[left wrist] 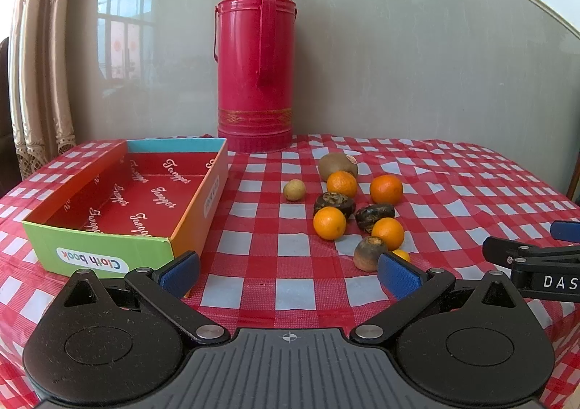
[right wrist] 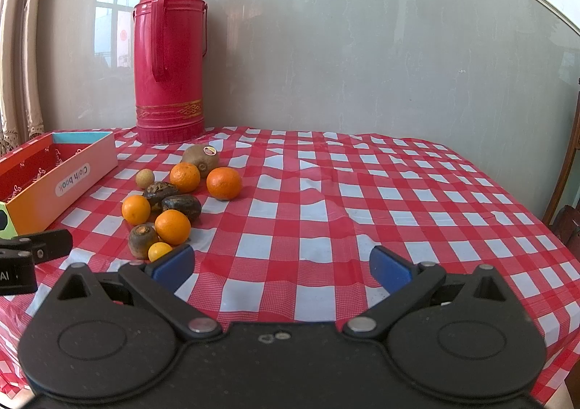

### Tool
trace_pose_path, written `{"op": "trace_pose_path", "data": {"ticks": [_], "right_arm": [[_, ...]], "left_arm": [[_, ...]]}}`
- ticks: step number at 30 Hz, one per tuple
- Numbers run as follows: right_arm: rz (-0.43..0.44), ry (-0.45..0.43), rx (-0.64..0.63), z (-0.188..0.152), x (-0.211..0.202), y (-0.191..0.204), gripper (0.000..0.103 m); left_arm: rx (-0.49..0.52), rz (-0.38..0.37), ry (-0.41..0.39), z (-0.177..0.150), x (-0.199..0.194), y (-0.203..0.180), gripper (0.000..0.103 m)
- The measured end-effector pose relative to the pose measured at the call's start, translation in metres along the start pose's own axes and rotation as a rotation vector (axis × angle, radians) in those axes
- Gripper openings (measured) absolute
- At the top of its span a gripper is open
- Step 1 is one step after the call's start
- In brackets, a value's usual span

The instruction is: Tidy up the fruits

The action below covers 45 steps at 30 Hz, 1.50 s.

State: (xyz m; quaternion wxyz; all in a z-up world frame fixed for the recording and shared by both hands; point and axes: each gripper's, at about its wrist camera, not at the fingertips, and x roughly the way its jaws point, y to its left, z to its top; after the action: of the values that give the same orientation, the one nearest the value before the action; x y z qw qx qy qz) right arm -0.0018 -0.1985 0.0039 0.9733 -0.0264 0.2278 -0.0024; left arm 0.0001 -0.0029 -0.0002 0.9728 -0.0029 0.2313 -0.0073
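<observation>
— Where's the fruit?

— Loose in a cluster on the bench's checked cloth (right wrist: 362,191), right of the cardboard box (left wrist: 127,198). A kiwi (left wrist: 338,165) with a sticker lies farthest, by the red thermos (left wrist: 255,57). Four oranges: one (left wrist: 342,184) just in front of the kiwi, one (left wrist: 386,189) to its right, one (left wrist: 329,223) nearer left, one (left wrist: 388,233) nearer still. Two dark, wrinkled fruits (left wrist: 334,203) (left wrist: 374,216) sit among them. A small yellowish-brown round one (left wrist: 294,190) lies apart on the left.

— Anything closer?

— A brownish fruit (right wrist: 142,240) and a small yellow one (right wrist: 159,251), possibly a kumquat, though it's half hidden behind a blue pad.

— The box?

— Nothing visible inside it; red lining with white script, "Cloth book" on its near wall.

— And the tongs?

— Left tongs (left wrist: 288,273) spread wide, nothing between the pads, hovering low over the cloth, near the box corner. Right tongs (right wrist: 282,269) equally wide apart, gripping nothing, just right of the pile.
</observation>
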Motion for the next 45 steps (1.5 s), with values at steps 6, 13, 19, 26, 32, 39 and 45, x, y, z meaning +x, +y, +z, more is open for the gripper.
{"op": "trace_pose_path", "data": {"ticks": [6,13,19,26,32,39,45], "right_arm": [[-0.001,0.000,-0.001,0.000,0.000,0.000,0.097],[-0.013,-0.011,0.008,0.000,-0.001,-0.003,0.097],[-0.044,-0.024,0.037,0.001,-0.001,-0.013,0.097],[-0.098,-0.032,0.074,0.006,0.002,-0.029,0.097],[-0.111,-0.033,0.093,0.010,0.011,-0.034,0.097],[-0.121,-0.004,0.120,0.016,0.033,-0.037,0.097],[-0.123,0.017,0.135,0.014,0.046,-0.041,0.097]], "left_arm": [[0.002,-0.003,0.003,-0.001,0.000,0.000,0.103],[-0.094,-0.065,0.026,0.003,-0.003,0.007,0.103],[-0.031,-0.092,0.027,-0.002,0.001,-0.017,0.103],[0.069,-0.062,0.044,-0.002,0.013,-0.042,0.079],[-0.013,-0.058,0.106,0.005,0.037,-0.029,0.050],[0.026,-0.122,0.134,0.009,0.063,-0.050,0.050],[0.067,-0.116,0.152,0.012,0.077,-0.065,0.029]]}}
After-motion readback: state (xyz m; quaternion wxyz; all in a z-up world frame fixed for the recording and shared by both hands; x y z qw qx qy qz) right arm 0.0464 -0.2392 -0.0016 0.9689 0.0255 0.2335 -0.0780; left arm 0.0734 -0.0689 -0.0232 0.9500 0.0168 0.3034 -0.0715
